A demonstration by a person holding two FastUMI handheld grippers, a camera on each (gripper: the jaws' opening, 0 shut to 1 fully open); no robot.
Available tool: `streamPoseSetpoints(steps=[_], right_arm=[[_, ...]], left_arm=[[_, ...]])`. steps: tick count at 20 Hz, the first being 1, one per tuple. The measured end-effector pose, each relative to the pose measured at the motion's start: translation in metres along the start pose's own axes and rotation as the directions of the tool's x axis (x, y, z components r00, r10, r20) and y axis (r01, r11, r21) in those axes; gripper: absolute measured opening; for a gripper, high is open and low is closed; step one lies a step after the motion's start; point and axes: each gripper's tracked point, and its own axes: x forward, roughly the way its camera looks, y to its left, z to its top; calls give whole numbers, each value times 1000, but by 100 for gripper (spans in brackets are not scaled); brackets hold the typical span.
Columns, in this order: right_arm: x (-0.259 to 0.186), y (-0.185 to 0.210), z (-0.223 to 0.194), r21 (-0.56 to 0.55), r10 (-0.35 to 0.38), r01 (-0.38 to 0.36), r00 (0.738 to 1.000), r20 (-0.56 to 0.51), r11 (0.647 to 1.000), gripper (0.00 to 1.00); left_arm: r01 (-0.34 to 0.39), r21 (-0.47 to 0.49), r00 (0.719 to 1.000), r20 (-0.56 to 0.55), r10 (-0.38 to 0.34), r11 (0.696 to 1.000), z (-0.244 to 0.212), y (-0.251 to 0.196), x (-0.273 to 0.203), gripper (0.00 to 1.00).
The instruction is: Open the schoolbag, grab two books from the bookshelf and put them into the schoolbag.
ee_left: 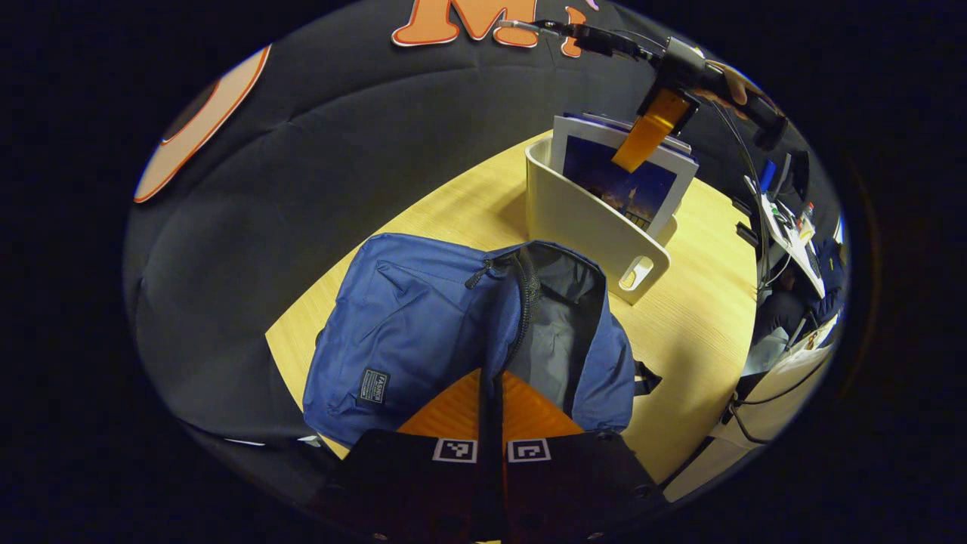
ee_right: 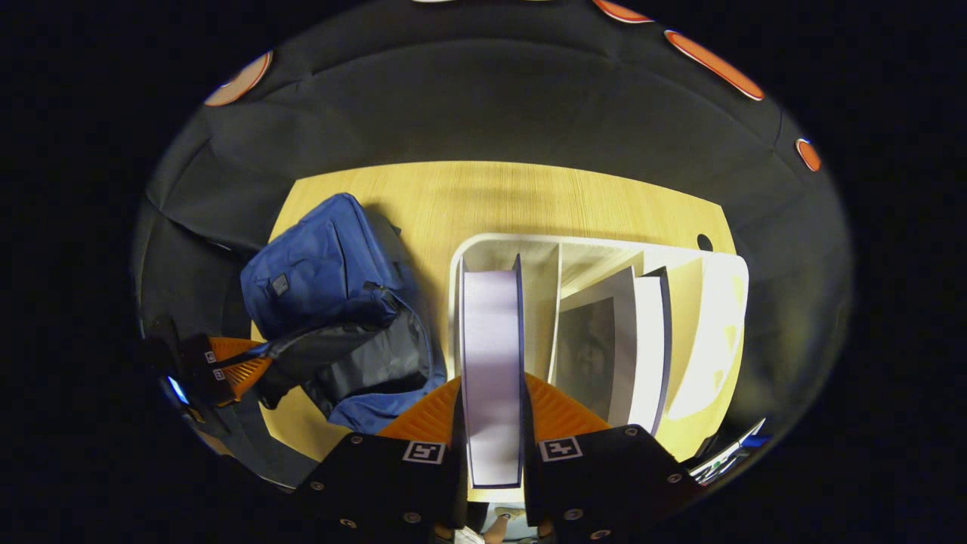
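The blue schoolbag [ee_left: 408, 325] lies on the wooden table [ee_left: 702, 302] with its zip open and grey lining showing. My left gripper [ee_left: 491, 408] is shut on the edge of the bag's opening, a dark strip of fabric pinched between its fingers. In the right gripper view the left gripper [ee_right: 234, 370] holds that flap of the schoolbag [ee_right: 317, 264] out to the side. My right gripper [ee_right: 491, 423] is shut on a book [ee_right: 491, 340] standing upright in the white bookshelf [ee_right: 718, 302], a finger on each cover. A second book [ee_right: 619, 340] leans in the neighbouring slot.
The bookshelf [ee_left: 582, 219] stands just behind the bag, the right gripper [ee_left: 650, 132] above its books [ee_left: 619, 181]. Black cloth walls close the table's far and left sides. A cluttered desk with cables [ee_left: 786, 227] lies beyond the table's right edge.
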Motion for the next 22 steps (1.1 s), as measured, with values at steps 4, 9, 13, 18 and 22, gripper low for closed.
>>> streamPoseSetpoints(steps=[4,9,13,18,22], right_arm=[[-33,-8,4,-9,-47,48,996,70,999,30],[-89,-9,5,-7,-79,81,981,180,997,30],[-154,3,6,-14,-53,60,948,314,998,30],[-205,25,-14,64,102,-147,884,456,987,30],[-181,42,-64,184,204,-324,855,477,928,29]], left_arm=[[-4,-1,1000,3,4,1000,0,-3,-3,1],[-20,11,999,29,19,1000,5,-2,-11,1],[-29,-11,998,47,29,1000,3,-2,-16,1],[-45,-34,996,74,47,998,3,-1,-24,1],[-53,-17,996,72,54,998,1,-1,-26,1]])
